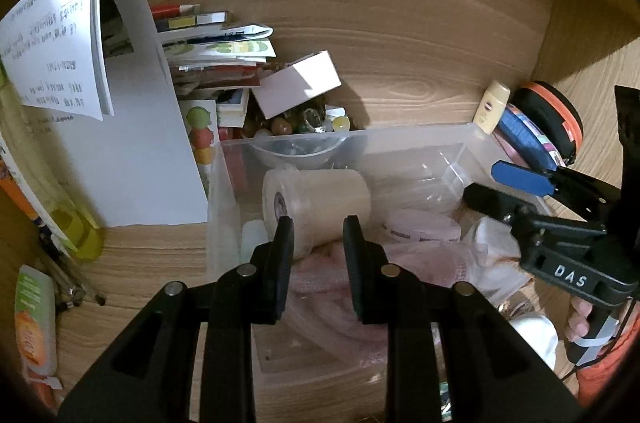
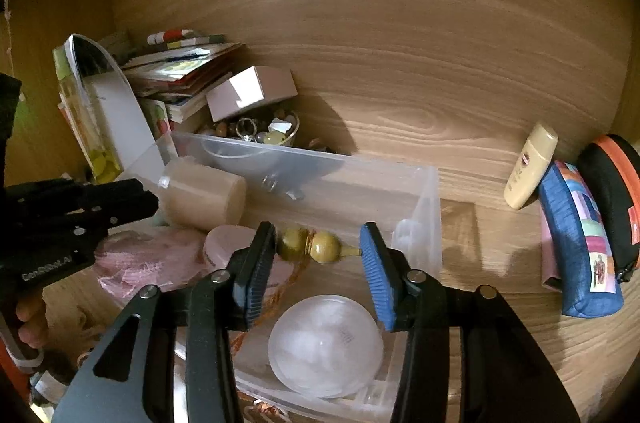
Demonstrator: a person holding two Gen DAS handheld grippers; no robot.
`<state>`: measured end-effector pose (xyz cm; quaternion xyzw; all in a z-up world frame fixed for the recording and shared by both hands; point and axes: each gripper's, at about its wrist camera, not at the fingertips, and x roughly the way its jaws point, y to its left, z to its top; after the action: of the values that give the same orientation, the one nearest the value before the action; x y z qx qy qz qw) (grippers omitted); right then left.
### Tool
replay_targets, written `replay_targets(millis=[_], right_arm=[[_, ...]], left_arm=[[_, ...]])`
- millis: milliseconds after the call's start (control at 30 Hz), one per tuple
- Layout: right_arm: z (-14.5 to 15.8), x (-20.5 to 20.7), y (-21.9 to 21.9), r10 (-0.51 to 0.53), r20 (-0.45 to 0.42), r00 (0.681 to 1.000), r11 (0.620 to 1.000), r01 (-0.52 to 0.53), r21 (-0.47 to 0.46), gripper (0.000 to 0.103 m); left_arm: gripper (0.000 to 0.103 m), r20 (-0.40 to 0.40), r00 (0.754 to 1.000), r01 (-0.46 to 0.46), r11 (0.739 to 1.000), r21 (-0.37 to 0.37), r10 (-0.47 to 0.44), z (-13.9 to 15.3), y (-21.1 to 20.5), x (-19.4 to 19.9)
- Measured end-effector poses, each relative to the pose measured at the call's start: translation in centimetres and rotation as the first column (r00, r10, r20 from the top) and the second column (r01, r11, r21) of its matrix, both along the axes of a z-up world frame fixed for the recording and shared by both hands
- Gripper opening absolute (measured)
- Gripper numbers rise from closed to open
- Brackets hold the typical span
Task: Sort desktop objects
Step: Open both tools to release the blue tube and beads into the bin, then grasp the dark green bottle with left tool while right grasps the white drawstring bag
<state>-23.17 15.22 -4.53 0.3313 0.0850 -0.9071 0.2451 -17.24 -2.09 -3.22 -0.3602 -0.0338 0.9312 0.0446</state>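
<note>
A small wooden gourd charm [image 2: 316, 246] with an orange cord is seen between the fingers of the right gripper [image 2: 318, 255], whose jaws are spread wide; contact at both ends cannot be confirmed. It is held over the clear plastic bin [image 2: 424, 191]. The left gripper [image 1: 318, 243] is parted, empty, above a cream cylindrical jar [image 1: 320, 199] lying in the bin.

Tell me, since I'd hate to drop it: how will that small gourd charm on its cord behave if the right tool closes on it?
The gourd charm looks smooth and rounded, so it may slip or twist between the pads. It is probably light. Its orange cord seems limp and would likely trail into the clear bin. The right tool stands open around it.
</note>
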Motion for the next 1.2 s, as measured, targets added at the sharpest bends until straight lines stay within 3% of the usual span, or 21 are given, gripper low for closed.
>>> replay_targets(millis=[100, 267, 367, 433, 567, 700, 800, 933, 1200], right_arm=[[0.0, 0.2, -0.1, -0.011, -0.018, 1.0, 1.0, 0.011, 0.008, 0.063], [0.5, 0.9, -0.2, -0.015, -0.066, 0.998, 1.0, 0.016, 0.015, 0.082], [0.8, 1.1, -0.3, -0.018, -0.084, 0.996, 1.0, 0.02, 0.021, 0.083], [0.9, 1.1, -0.3, -0.015, -0.078, 0.997, 1.0, 0.017, 0.019, 0.086], [1.3, 1.2, 0.0, -0.013, -0.063, 0.998, 1.0, 0.013, 0.003, 0.087], [2.9, 1.8, 0.8, -0.072, -0.112, 0.991, 0.997, 0.069, -0.033, 0.087], [4.3, 2.6, 1.3, -0.095, -0.155, 0.983, 0.995, 0.089, -0.047, 0.088], [6.1, 4.3, 2.1, -0.109, -0.189, 0.976, 0.991, 0.092, -0.094, 0.103], [6.3, 8.9, 2.3, -0.077, -0.241, 0.967, 0.997, 0.069, -0.039, 0.103]], left_arm=[[0.025, 0.0, 1.0, 0.005, 1.0, -0.004, -0.005, 0.0, 0.1, 0.0], [0.041, -0.026, 1.0, -0.001, 1.0, -0.007, 0.001, 0.9, 0.0, 0.6], [0.051, -0.061, 0.998, -0.008, 1.0, -0.017, 0.007, 2.1, 0.0, 1.5], [0.064, -0.085, 0.996, -0.019, 1.0, -0.019, 0.018, 2.9, 0.0, 2.3], [0.067, -0.12, 0.992, -0.034, 0.999, -0.035, 0.03, 4.3, -0.4, 4.1], [0.087, -0.144, 0.988, -0.064, 0.997, -0.04, 0.057, 5.4, -1.5, 6.2], [0.088, -0.162, 0.983, -0.095, 0.994, -0.06, 0.084, 5.7, -2.1, 7.7], [0.091, -0.158, 0.983, -0.106, 0.992, -0.065, 0.095, 5.4, -3.1, 9.6], [0.091, -0.093, 0.992, -0.091, 0.995, -0.034, 0.087, 3.0, -4.6, 13.3]])
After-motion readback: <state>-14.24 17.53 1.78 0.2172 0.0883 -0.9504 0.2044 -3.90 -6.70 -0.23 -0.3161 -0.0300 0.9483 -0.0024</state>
